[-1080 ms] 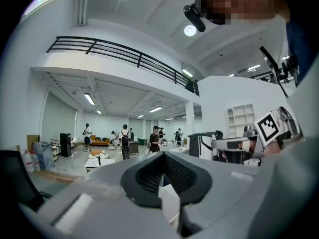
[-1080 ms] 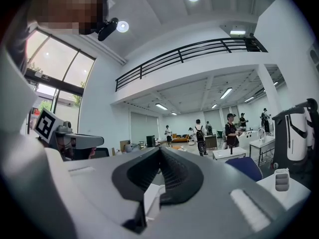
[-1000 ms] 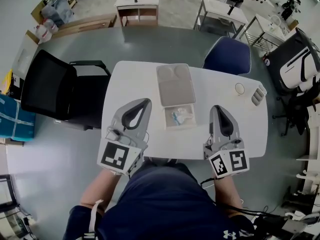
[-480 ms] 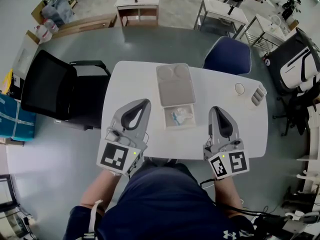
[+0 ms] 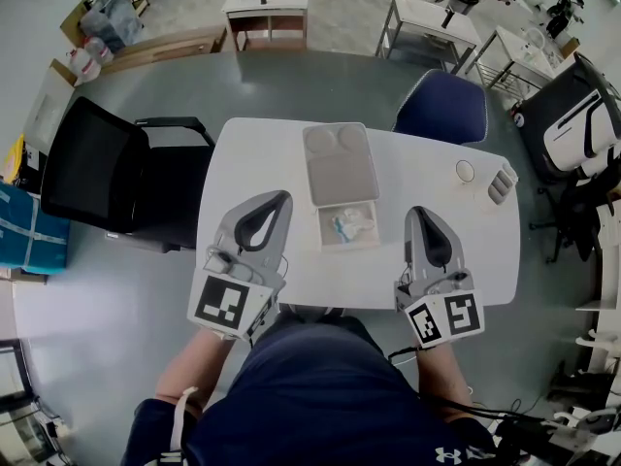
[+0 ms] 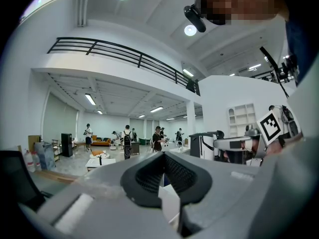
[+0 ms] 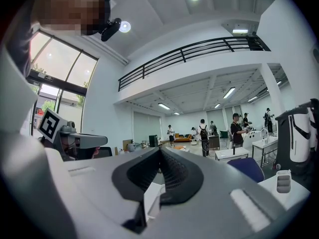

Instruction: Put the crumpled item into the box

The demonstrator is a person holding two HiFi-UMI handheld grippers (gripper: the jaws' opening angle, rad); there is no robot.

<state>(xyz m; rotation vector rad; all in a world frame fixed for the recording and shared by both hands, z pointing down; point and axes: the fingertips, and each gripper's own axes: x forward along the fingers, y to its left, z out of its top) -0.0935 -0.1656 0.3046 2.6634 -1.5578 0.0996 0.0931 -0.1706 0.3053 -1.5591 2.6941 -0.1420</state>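
- Crumpled item (image 5: 349, 225): pale, white-blue wad lying inside the box (image 5: 327, 238), a shallow white open tray at the middle of the tabletop (image 5: 262, 149).
- It lies between the two grippers and touches neither. The left gripper (image 5: 283, 197) rests on the tabletop just left of the box; the right gripper (image 5: 419, 210) rests a little further off on the right.
- Left gripper (image 6: 163, 153): jaws together, nothing between them.
- Right gripper (image 7: 160, 149): jaws together, likewise empty.
- Grey panel (image 5: 340, 163) with two round impressions lies against the box's far edge; cannot tell whether it is joined to the box.
- Far right corner of the tabletop: small round white object (image 5: 466, 172) and a grey ribbed piece (image 5: 502, 184), both too small to identify.
- Both gripper views look out over the room; neither shows the crumpled item. A white edge shows under each jaw loop, not identifiable.
- The near tabletop edge is covered by the person's torso (image 5: 320, 396).
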